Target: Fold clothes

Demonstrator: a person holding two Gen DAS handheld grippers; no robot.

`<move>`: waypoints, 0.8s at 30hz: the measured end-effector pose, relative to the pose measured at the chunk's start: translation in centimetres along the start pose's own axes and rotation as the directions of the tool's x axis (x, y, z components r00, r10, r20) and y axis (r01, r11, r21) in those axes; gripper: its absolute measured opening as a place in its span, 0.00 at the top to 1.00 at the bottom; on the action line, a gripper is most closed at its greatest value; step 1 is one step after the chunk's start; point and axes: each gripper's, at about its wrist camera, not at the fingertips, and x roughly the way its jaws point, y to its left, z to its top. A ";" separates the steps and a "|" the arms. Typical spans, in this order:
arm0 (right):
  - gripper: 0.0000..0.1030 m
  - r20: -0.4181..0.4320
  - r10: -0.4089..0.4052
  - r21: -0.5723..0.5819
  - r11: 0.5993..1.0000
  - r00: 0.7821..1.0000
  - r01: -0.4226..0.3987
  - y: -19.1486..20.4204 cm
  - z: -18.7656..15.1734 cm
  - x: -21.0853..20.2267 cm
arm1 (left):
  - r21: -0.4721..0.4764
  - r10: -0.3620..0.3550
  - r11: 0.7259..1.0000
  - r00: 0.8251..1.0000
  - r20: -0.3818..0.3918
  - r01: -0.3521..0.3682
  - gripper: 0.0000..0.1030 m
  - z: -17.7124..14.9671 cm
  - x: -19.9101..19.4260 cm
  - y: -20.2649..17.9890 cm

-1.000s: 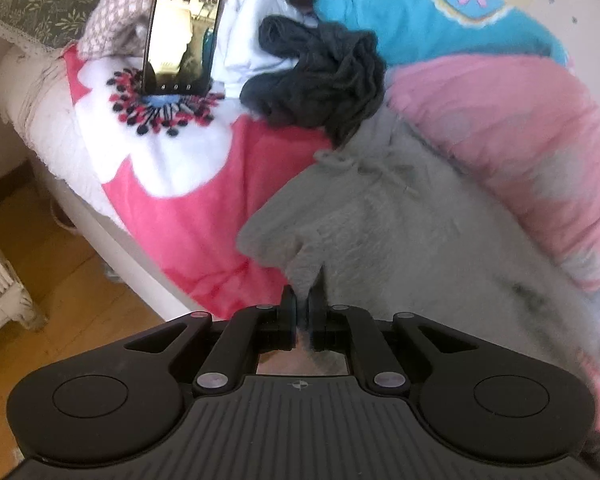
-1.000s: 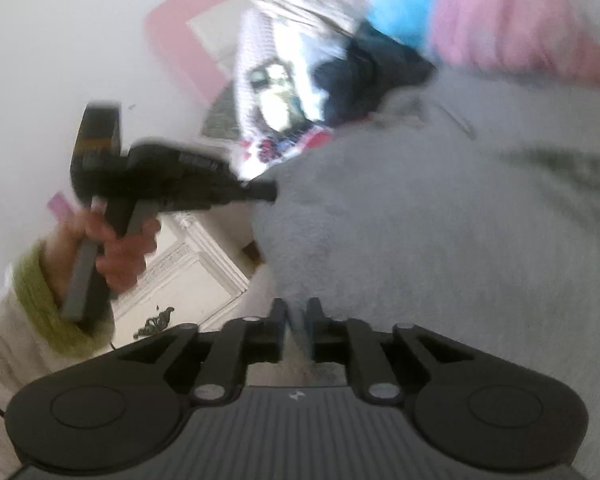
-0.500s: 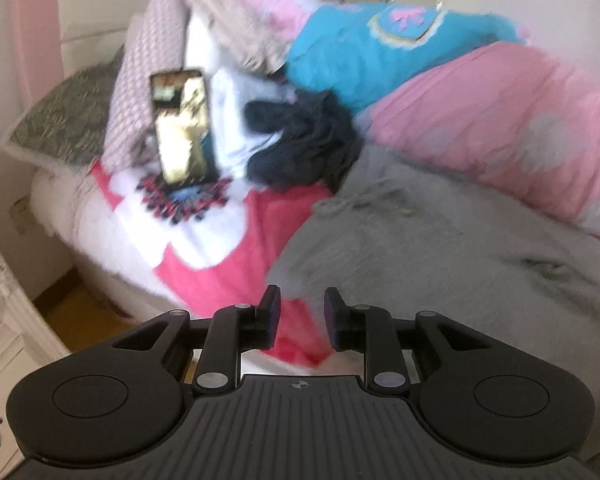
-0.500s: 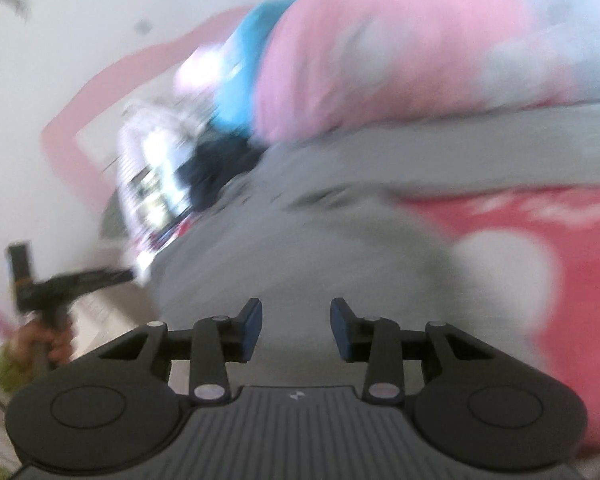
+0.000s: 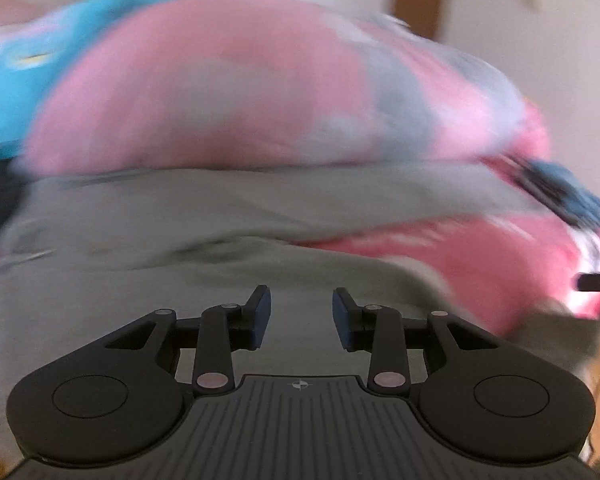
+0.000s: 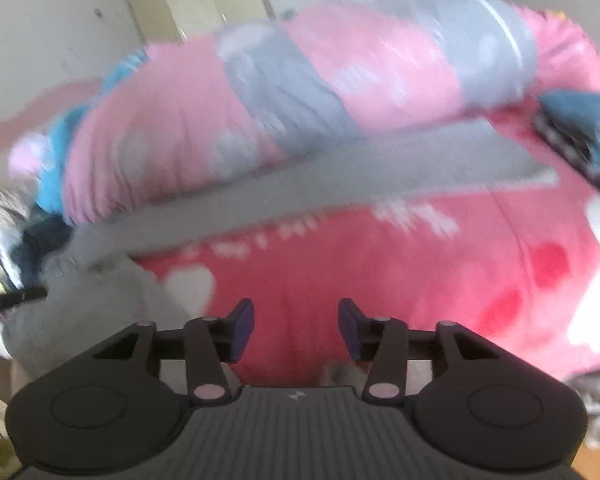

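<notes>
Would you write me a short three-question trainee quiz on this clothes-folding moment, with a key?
1. True or false: the left gripper holds the grey garment.
2. What lies under the right gripper: A pink blanket, B floor, C pillow?
3. Fill in: both grippers' jaws stand ____.

Key: 1 false; 2 A; 3 open.
</notes>
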 end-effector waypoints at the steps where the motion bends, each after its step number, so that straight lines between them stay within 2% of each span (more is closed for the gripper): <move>1: 0.50 -0.017 -0.010 -0.006 1.000 1.000 0.009 0.1 -0.5 0.1 | 0.033 -0.041 0.999 0.999 -0.012 0.042 0.67 0.1 1.0 -1.2; 3: 0.50 -0.030 -0.041 -0.039 0.998 0.999 0.039 0.1 -1.6 0.0 | 0.065 -0.106 0.992 0.993 -0.049 0.109 0.67 0.2 2.6 -3.0; 5: 0.50 -0.023 -0.112 -0.068 0.992 0.993 0.110 0.0 -2.3 -0.3 | 0.086 -0.160 0.982 0.984 -0.080 0.167 0.67 0.0 3.9 -4.6; 8: 0.50 -0.045 -0.161 -0.037 0.987 0.986 0.159 -1.0 -2.6 -0.1 | 0.133 -0.217 0.964 0.970 -0.110 0.231 0.67 -0.2 5.1 -6.4; 12: 0.50 -0.090 -0.163 0.025 0.986 0.982 0.166 -3.0 -3.0 0.7 | 0.250 -0.258 0.927 0.959 -0.115 0.279 0.67 -1.0 5.0 -9.1; 16: 0.50 -0.094 -0.142 0.021 0.989 0.985 0.145 -3.2 -3.3 0.7 | 0.356 -0.327 0.865 0.936 -0.134 0.353 0.67 -1.6 4.7 -11.5; 19: 0.50 -0.094 -0.127 0.019 0.991 0.987 0.129 -3.4 -3.5 0.6 | 0.423 -0.346 0.821 0.924 -0.166 0.383 0.67 -2.4 5.0 -12.9; 22: 0.50 -0.037 -0.090 0.001 0.996 0.995 0.090 -2.4 -3.2 -1.0 | 0.464 -0.342 0.791 0.917 -0.204 0.399 0.67 -3.3 5.6 -13.8; 24: 0.50 -0.004 -0.036 -0.042 0.998 0.999 0.036 -1.4 -3.1 -2.1 | 0.469 -0.339 0.786 0.915 -0.217 0.403 0.67 -3.4 6.0 -14.0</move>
